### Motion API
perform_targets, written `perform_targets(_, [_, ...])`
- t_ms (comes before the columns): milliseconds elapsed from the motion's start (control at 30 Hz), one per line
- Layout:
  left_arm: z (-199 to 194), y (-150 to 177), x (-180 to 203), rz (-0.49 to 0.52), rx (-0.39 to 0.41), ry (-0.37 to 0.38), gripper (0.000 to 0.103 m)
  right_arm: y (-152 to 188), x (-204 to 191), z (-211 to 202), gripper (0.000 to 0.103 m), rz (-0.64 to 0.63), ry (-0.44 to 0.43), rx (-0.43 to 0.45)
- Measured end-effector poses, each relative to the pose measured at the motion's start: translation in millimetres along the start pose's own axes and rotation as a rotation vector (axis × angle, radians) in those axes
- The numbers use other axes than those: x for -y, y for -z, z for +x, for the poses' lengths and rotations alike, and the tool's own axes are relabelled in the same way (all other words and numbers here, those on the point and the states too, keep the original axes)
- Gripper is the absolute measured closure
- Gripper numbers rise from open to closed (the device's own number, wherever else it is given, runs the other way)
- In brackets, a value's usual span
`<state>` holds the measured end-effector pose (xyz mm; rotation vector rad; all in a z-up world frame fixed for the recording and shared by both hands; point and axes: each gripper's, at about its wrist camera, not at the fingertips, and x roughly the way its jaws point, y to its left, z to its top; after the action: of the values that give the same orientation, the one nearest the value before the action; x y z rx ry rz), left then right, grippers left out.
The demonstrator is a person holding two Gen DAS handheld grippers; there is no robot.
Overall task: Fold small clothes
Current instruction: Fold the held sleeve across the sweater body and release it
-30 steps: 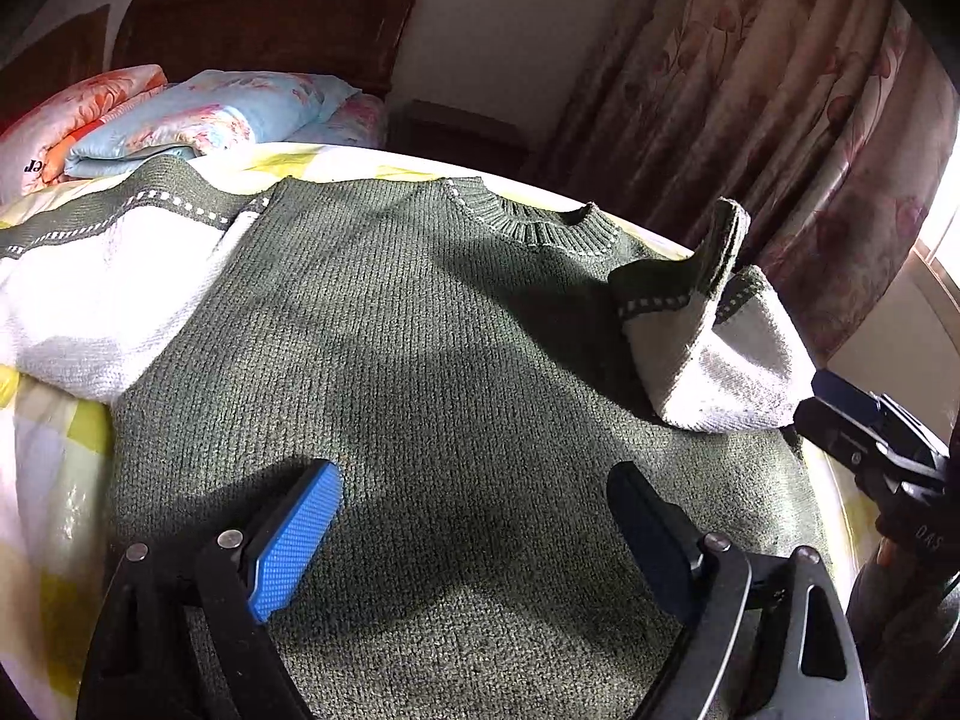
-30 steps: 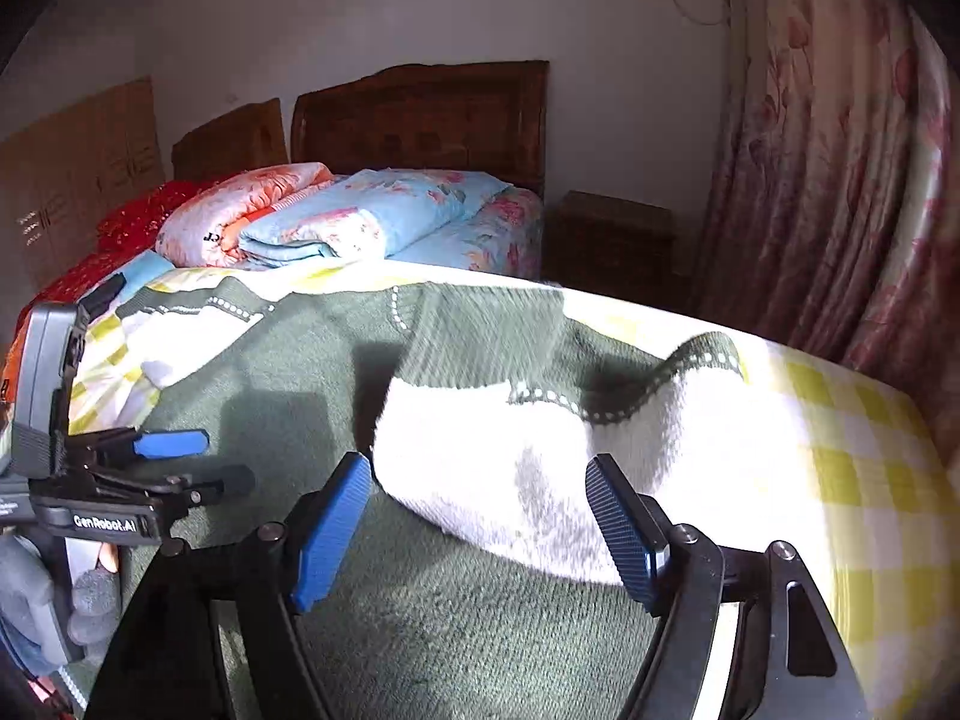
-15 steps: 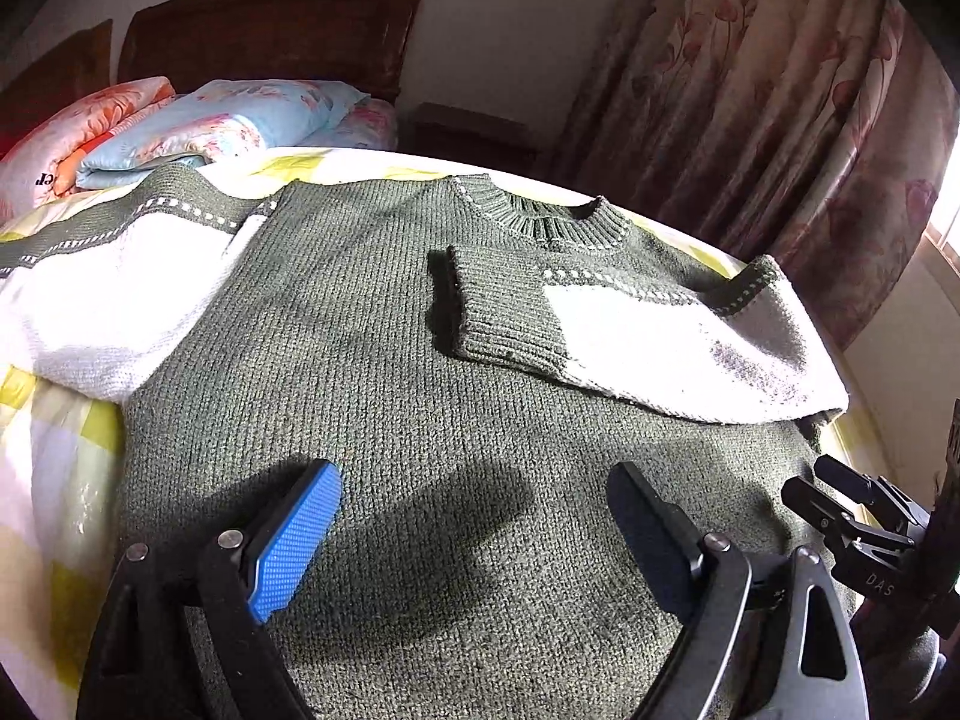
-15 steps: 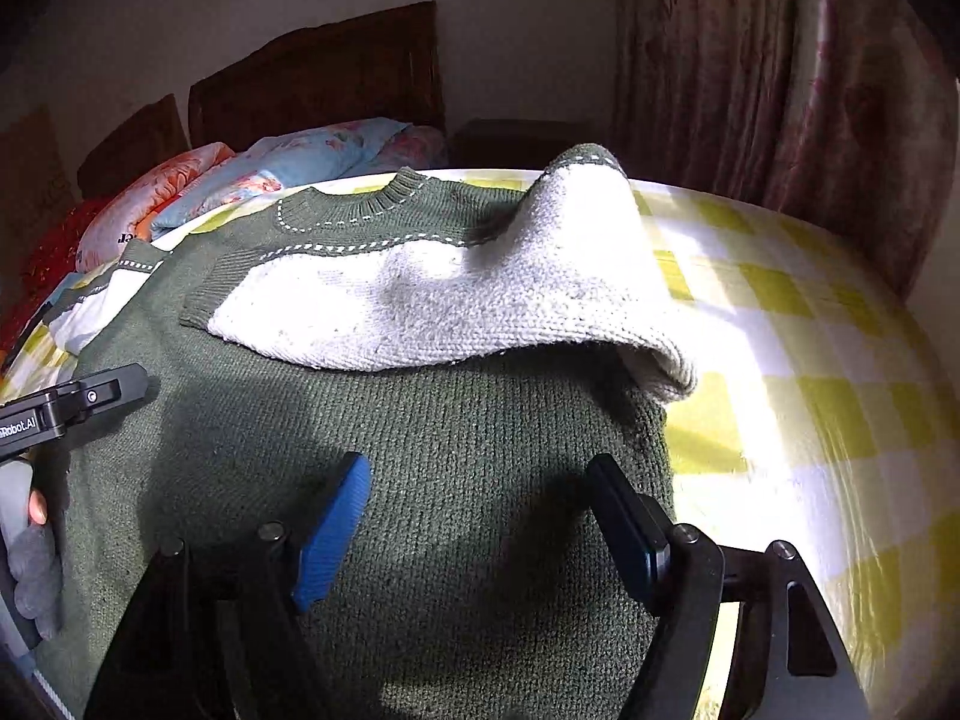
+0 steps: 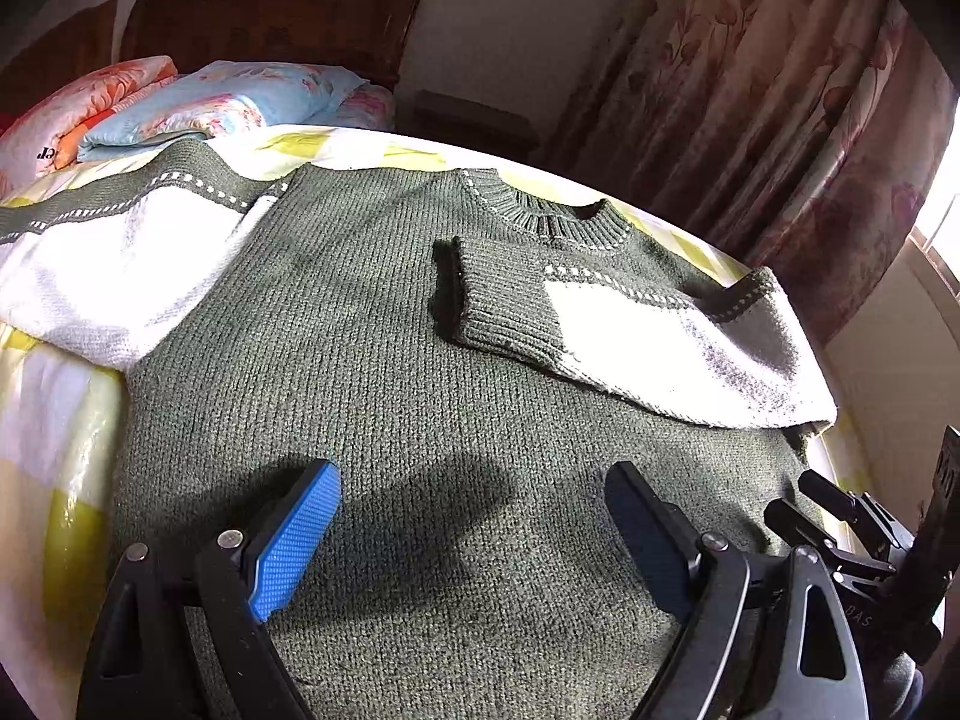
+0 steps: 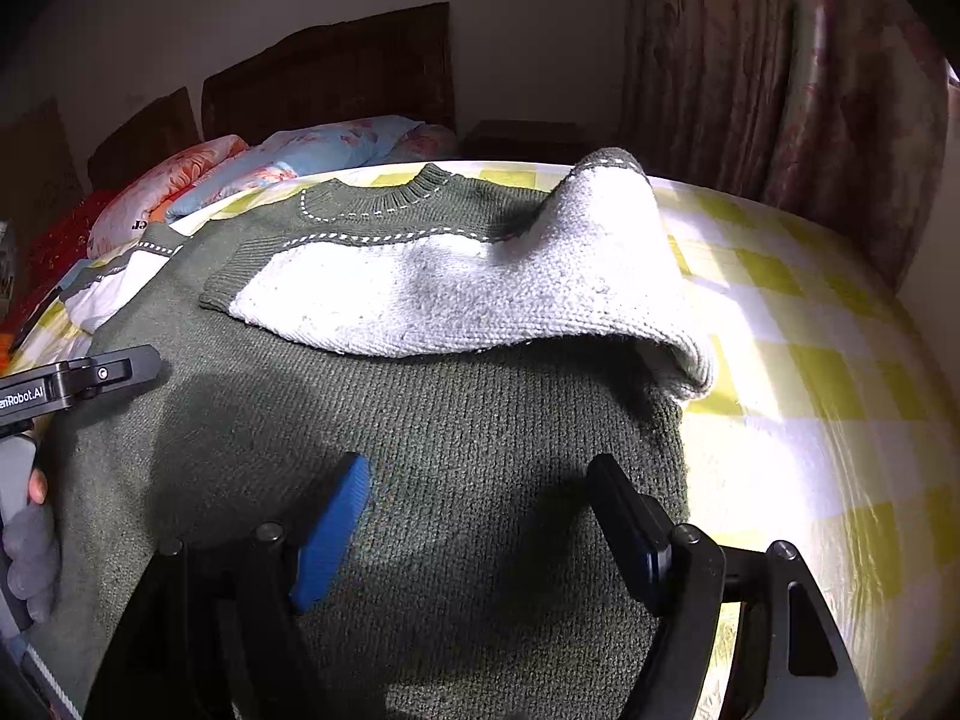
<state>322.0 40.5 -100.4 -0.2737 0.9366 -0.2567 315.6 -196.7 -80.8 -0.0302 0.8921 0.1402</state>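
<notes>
sweater (image 5: 420, 372): grey-green, white sleeve panels, white dashed trim | bedsheet (image 6: 810, 372): yellow-white check | curtain (image 5: 750, 90): pink floral

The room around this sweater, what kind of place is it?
Most likely a bedroom: a wooden headboard, folded floral quilts stacked against it, and long floral curtains at the window.

Left gripper (image 6: 78, 384) reads "enRobot.AI"; right gripper (image 5: 852, 618) "DAS".
</notes>
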Motion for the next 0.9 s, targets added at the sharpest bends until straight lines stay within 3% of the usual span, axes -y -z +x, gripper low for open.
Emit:
perform_targets(133, [2.0, -34.9, -12.4, -0.112, -0.005, 0.12, 0.018, 2.4, -5.5, -9.4, 0.0, -0.005, -0.021, 0.027])
perform_targets(233, [22.2, -67.9, -18.0, -0.148, -0.035, 0.067, 0.018, -2.2, -6.4, -5.3, 0.0, 0.007, -0.026, 0.022])
perform_targets(300, [44.8, -82.1, -24.0, -0.17, -0.082, 0.028, 0.025, -2.6, -6.4, -4.2, 0.0, 0.011, -0.025, 0.024])
perform_targets(433, [58.3, -96.8, -16.7, -0.143, -0.069, 0.04, 0.028, -2.0, -5.8, -4.0, 0.0, 0.012, -0.03, 0.026])
perform_targets(467, [62.0, -97.9, -12.3, -0.126, -0.084, 0.067, 0.049, -0.6, -4.2, -4.5, 0.0, 0.016, -0.035, 0.026])
perform_targets(500, [67.8, -96.3, -6.8, -0.103, -0.106, 0.048, 0.062, -0.7, -3.3, -4.1, 0.0, 0.021, -0.038, 0.026])
perform_targets(600, [67.0, -98.4, -3.8, -0.043, -0.069, -0.031, 0.081, -1.0, -0.6, -4.2, 0.0, 0.038, -0.046, 0.033])
perform_targets(767, [29.0, -111.4, -29.2, -0.182, 0.012, 0.133, 0.086, 0.4, 19.6, -20.3, 0.0, 0.152, -0.058, 0.13])
perform_targets(800, [20.2, -118.8, -28.8, -0.179, 0.027, 0.151, 0.094, 1.0, 29.3, -23.8, 0.0, 0.206, -0.054, 0.151])
perform_targets(833, [10.0, -127.6, -27.4, -0.16, 0.04, 0.158, 0.1, 0.8, 39.2, -25.8, 0.0, 0.263, -0.025, 0.152])
perform_targets(900, [-10.5, -143.1, -21.7, -0.127, 0.067, 0.177, 0.102, -2.6, 52.7, -25.9, 0.0, 0.324, 0.066, 0.12])
